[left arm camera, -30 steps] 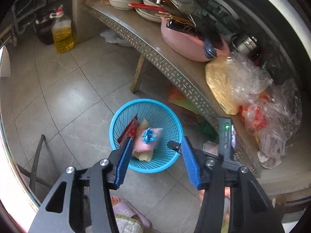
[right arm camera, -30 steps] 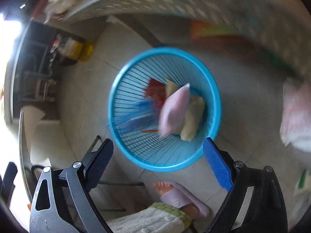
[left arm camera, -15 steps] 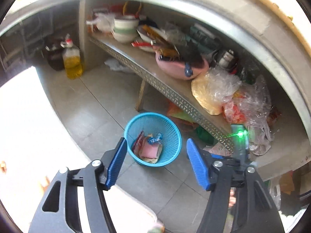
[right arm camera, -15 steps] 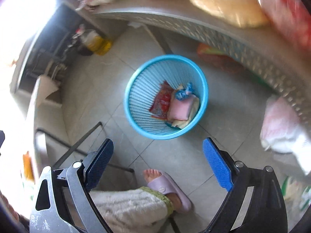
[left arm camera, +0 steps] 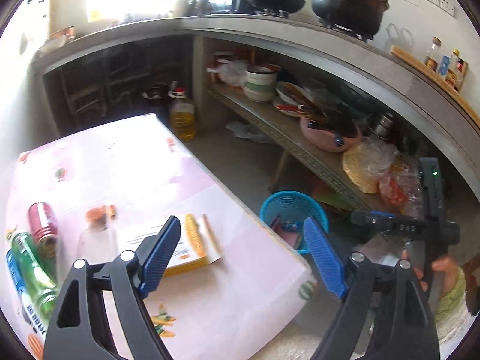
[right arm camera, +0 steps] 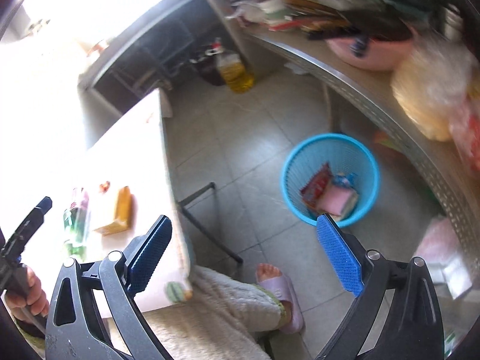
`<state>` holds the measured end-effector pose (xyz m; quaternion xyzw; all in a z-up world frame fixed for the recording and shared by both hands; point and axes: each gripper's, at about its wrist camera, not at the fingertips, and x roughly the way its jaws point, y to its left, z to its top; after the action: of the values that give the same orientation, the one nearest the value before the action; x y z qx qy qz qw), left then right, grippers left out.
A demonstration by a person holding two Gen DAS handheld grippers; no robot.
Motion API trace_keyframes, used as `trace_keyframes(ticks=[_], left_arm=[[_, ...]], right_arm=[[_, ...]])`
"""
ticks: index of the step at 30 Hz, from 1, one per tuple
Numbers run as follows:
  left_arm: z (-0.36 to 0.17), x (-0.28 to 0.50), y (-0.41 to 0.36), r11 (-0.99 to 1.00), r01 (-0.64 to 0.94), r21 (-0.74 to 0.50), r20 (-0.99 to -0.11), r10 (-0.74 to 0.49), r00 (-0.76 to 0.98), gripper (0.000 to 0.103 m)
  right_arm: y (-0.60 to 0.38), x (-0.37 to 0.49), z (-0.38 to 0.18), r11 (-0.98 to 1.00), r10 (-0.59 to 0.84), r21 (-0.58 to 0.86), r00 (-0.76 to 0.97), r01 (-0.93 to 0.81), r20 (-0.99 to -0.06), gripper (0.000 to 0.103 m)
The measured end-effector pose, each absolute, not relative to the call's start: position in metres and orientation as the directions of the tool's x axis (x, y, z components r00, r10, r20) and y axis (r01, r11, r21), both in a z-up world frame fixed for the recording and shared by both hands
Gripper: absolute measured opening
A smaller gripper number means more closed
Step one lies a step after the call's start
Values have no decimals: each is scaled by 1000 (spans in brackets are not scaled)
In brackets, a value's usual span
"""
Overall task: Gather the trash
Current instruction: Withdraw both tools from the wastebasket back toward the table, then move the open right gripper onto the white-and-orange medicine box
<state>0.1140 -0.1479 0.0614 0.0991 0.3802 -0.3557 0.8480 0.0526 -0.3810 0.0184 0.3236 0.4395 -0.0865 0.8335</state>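
Left tongs (left arm camera: 243, 255): jaws spread wide, holding nothing, raised above the near edge of the table.
Right tongs (right arm camera: 244, 256): jaws spread wide, holding nothing, raised over the floor beside the table's corner.
Table (left arm camera: 126, 162): covered in a pale pink cloth, lying under and ahead-left of the left tongs.
Yellow box (left arm camera: 192, 249): flat on the table, just past the left tongs' left pad.
Green bottle (left arm camera: 33, 273): lying on the table, far left of the left tongs.
Red can (left arm camera: 43, 225): lying on its side on the table, just beyond the green bottle.
Blue basket (right arm camera: 330, 177): on the tiled floor, ahead of the right tongs' right pad, beside a metal shelf.
Trash (right arm camera: 327, 193): a red wrapper, a pink packet and a blue wrapper lie inside the basket.
Metal shelf (left arm camera: 300, 147): to the right of both tongs, crowded with bowls, a pink basin and plastic bags.
Oil jug (left arm camera: 183, 117): on the floor, far ahead, past the table's far corner.
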Motion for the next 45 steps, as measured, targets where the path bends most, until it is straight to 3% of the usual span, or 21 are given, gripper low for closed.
trace_keyframes(ticks=[12,45], left_arm=[[57,128,-86,821,563,-99,-725,-447,524,84],[54,133,-57,864,493,-98,-722,-403,562,84]], right_arm=[[-342,77,36,820,225,486,610,304,-760,93],[-303,89,43,845,299,494,584,206,-755,93]])
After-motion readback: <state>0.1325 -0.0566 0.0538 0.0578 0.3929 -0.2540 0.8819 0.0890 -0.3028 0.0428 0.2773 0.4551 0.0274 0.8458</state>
